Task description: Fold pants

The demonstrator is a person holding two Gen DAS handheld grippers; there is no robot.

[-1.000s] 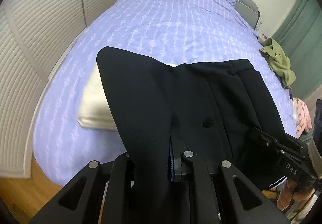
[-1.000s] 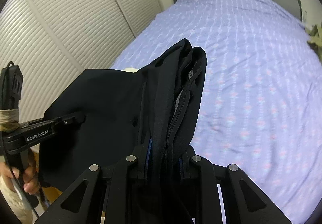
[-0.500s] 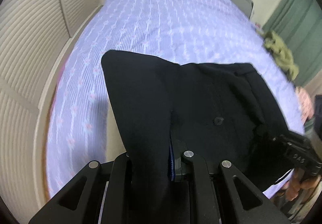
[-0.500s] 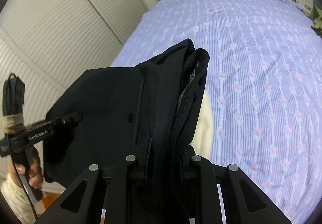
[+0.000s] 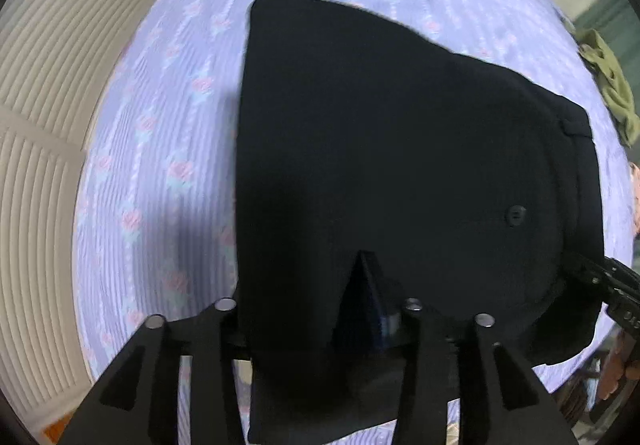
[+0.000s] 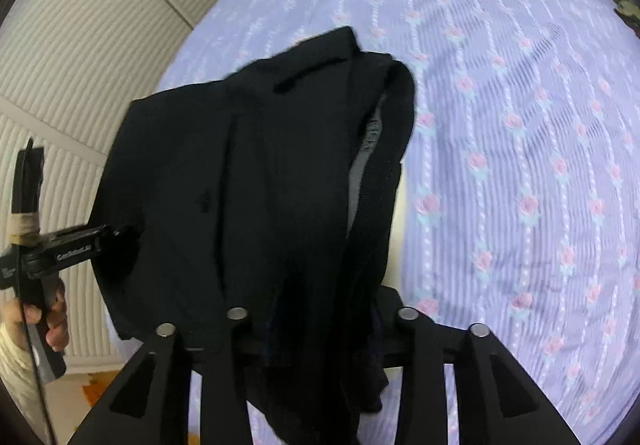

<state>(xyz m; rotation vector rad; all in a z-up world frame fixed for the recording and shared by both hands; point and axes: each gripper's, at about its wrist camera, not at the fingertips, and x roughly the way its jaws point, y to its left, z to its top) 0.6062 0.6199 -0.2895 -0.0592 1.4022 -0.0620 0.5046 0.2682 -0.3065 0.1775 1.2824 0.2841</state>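
Observation:
The black pants (image 5: 400, 145) lie spread on the lavender bed (image 5: 160, 165), waistband and button (image 5: 515, 214) to the right. My left gripper (image 5: 316, 297) points steeply down at their near edge. Its jaws are opening, and the cloth hangs loosely between them. In the right wrist view the pants (image 6: 260, 165) are bunched in folds, with the grey waistband lining showing. My right gripper (image 6: 320, 285) has its jaws opening too, and fabric is draped between them. Each gripper shows in the other's view: the right gripper (image 5: 600, 281) and the left gripper (image 6: 76, 245), held by a hand (image 6: 52, 321).
A cream cloth (image 6: 398, 229) peeks out under the pants on the flowered sheet (image 6: 520, 125). A green garment (image 5: 612, 85) lies at the bed's right side. White louvred closet doors (image 5: 40, 85) stand along the left. Wooden floor shows at the lower left.
Both grippers came down toward the bed and tilted steeper, bringing the pants onto the sheet. Both pairs of jaws, shut on the fabric before, now stand wider apart.

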